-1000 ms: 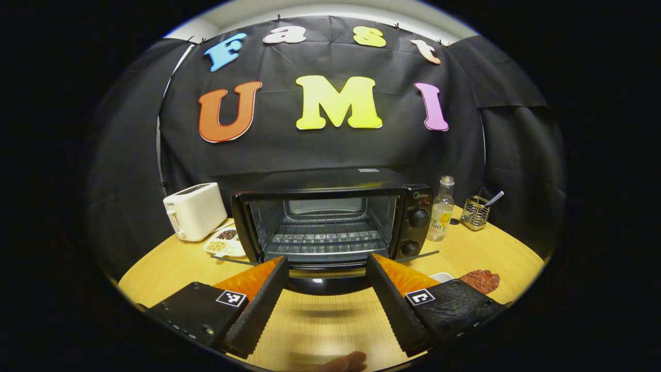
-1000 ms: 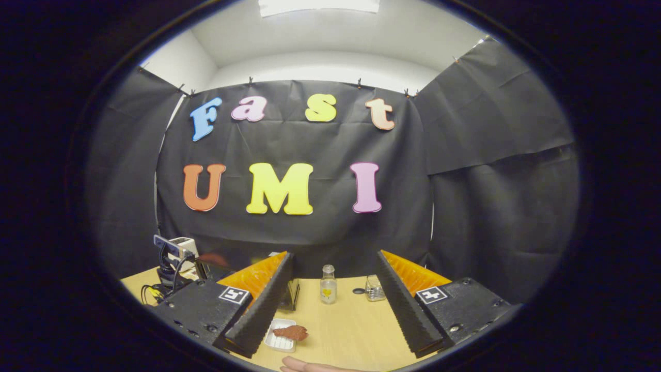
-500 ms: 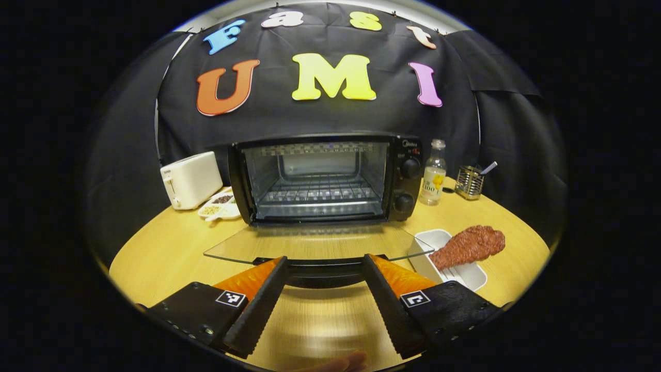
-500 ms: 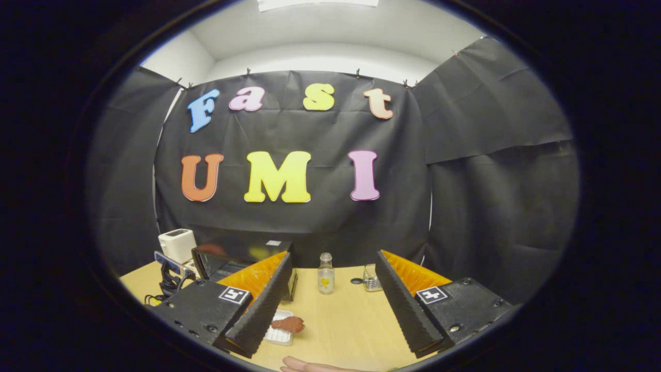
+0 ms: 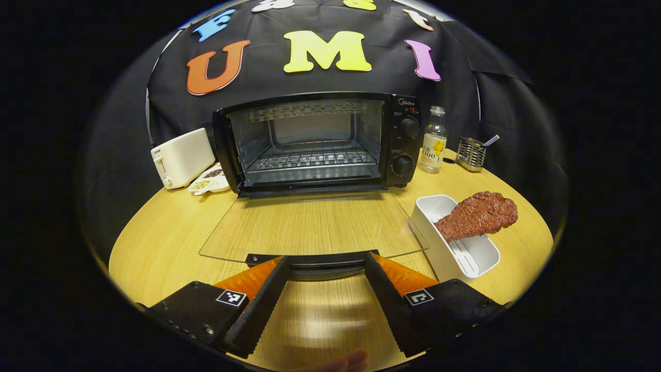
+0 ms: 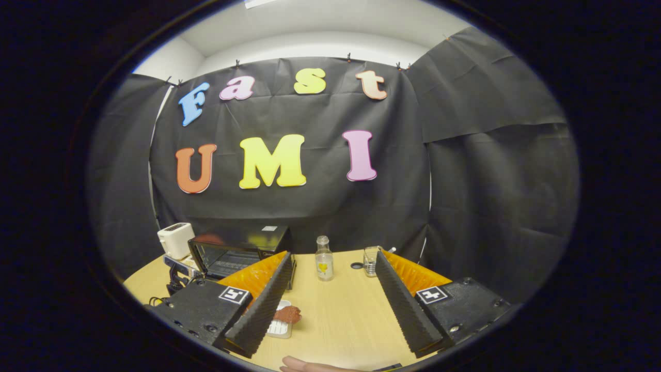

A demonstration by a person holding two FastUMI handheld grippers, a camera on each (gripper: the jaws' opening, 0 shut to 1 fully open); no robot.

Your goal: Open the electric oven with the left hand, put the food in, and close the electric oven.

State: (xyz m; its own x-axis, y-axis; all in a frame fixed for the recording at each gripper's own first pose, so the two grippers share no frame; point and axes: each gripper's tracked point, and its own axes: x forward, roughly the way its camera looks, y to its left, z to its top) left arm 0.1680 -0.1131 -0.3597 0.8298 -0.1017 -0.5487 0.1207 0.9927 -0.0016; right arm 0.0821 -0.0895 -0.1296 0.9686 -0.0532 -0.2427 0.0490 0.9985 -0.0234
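Note:
A black electric oven (image 5: 310, 139) stands at the back of the round wooden table, its inside rack bare. Its glass door (image 5: 310, 227) lies folded down almost flat toward me. The door's black handle (image 5: 320, 261) runs across the tips of my left gripper (image 5: 323, 263), whose fingers stand wide apart. A brown piece of meat (image 5: 477, 214) rests on the rim of a white tray (image 5: 465, 253) to the right of the door. My right gripper (image 6: 333, 261) hangs open, nothing in it, high above the table, with the oven (image 6: 242, 250) and the meat (image 6: 286, 313) to its lower left.
A white toaster (image 5: 181, 157) and a small dish of beans (image 5: 209, 181) sit left of the oven. A clear bottle (image 5: 433, 147) and a wire holder (image 5: 471, 154) stand to its right. The table's round edge curves close on both sides.
The oven door has swung down from partly open to nearly flat, and my left gripper has gone down with its handle. The right gripper's view has tipped slightly toward the table.

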